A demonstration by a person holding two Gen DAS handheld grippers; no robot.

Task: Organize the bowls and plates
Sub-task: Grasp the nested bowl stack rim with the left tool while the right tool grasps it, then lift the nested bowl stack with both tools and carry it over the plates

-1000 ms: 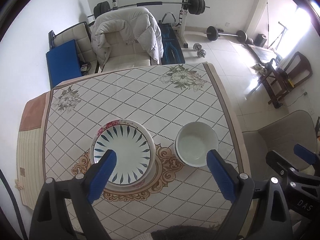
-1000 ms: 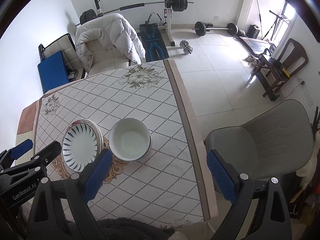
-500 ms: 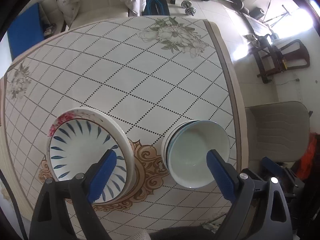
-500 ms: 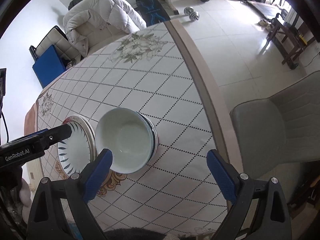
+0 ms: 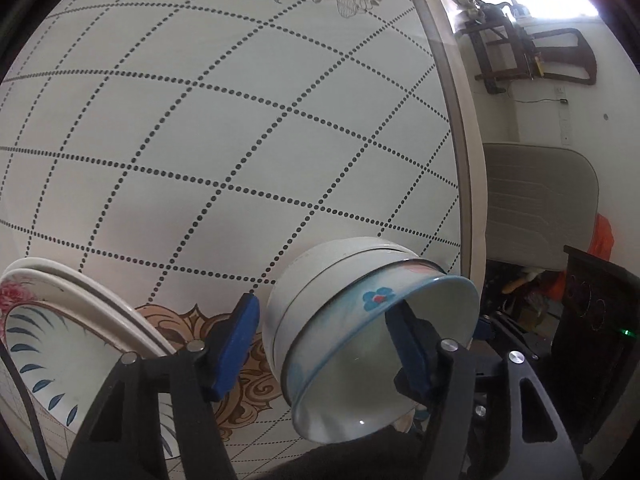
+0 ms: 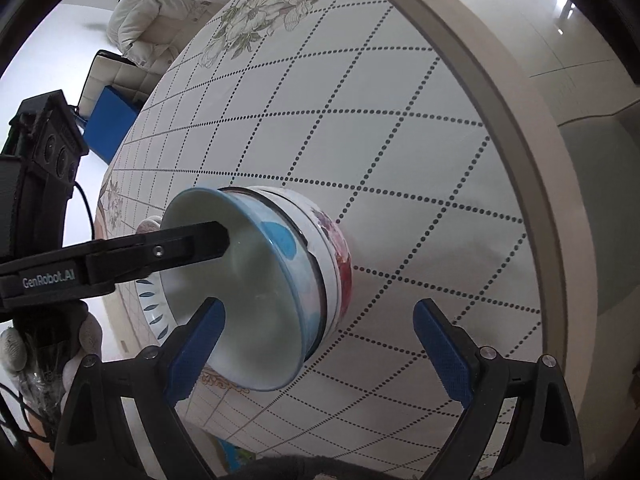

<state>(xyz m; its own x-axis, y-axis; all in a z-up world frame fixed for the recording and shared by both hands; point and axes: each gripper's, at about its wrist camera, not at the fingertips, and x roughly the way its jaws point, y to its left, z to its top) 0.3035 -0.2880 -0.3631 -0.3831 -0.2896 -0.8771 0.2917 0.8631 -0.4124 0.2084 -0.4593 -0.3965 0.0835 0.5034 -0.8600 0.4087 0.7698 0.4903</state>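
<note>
A stack of bowls stands on the tablecloth, and its top bowl (image 5: 376,298) is pale blue with a blue flower. My left gripper (image 5: 324,344) straddles that bowl's wall, one finger inside and one outside. Its jaws are closing, and a gap still shows at the outer pad. A stack of plates (image 5: 60,340) with blue petal marks lies to the left. In the right wrist view my right gripper (image 6: 318,348) stands wide open just above the bowls (image 6: 336,256), gripping nothing. The left gripper's finger (image 6: 192,240) reaches into the top bowl (image 6: 256,280).
The table (image 5: 200,140) has a white cloth with dotted diamonds, and its edge (image 5: 460,140) runs close to the bowls on the right. A grey chair (image 5: 536,208) stands beyond that edge. A white jacket (image 6: 172,4) hangs on a chair at the far side.
Both grippers have dropped from high above the table to just over the bowls. The left jaws have narrowed around the top bowl's wall. The right jaws stay wide.
</note>
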